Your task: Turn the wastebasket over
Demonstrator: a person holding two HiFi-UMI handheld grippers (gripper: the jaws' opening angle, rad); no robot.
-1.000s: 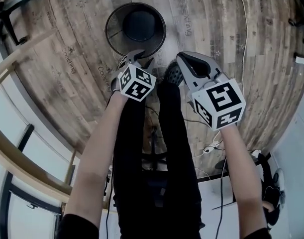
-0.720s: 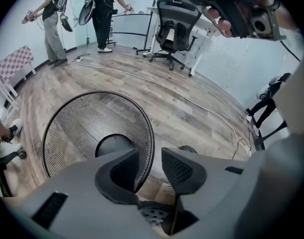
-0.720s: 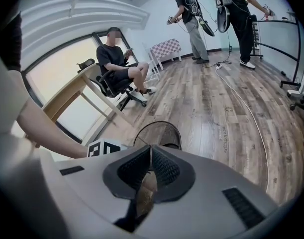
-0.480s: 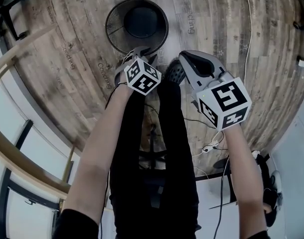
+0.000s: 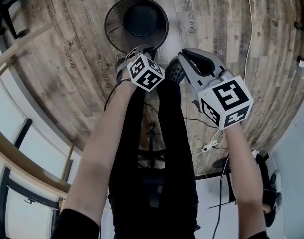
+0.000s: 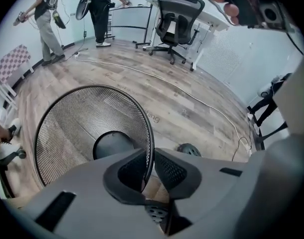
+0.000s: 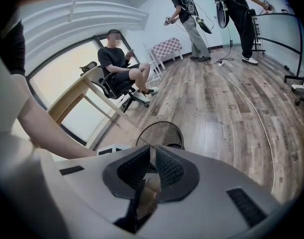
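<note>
Right, from the head view first: the black mesh wastebasket (image 5: 114,29) stands upright on the wooden floor (image 5: 241,44), mouth open to the ceiling, just ahead of the person's legs. The left tool (image 5: 142,50) points steeply down at the basket's near rim. The right tool (image 5: 184,56) hangs off to the right, clear of the basket and above a dark shoe (image 5: 174,73).

Over to the left gripper view. The left tool (image 6: 148,171) has just been closing, and the thin rim of the wastebasket (image 6: 67,128) runs straight between the two pads, which are pinched onto it. Inside the basket you can see the mesh wall and the solid dark bottom. Behind it a white cable (image 6: 191,96) trails across the floor towards an office chair (image 6: 174,26).

Now the right gripper view: the right tool (image 7: 151,166) has its jaws together with nothing between them. The wastebasket (image 7: 159,133) sits beyond its tips, not touched. A seated person (image 7: 119,68) is further back.
</note>
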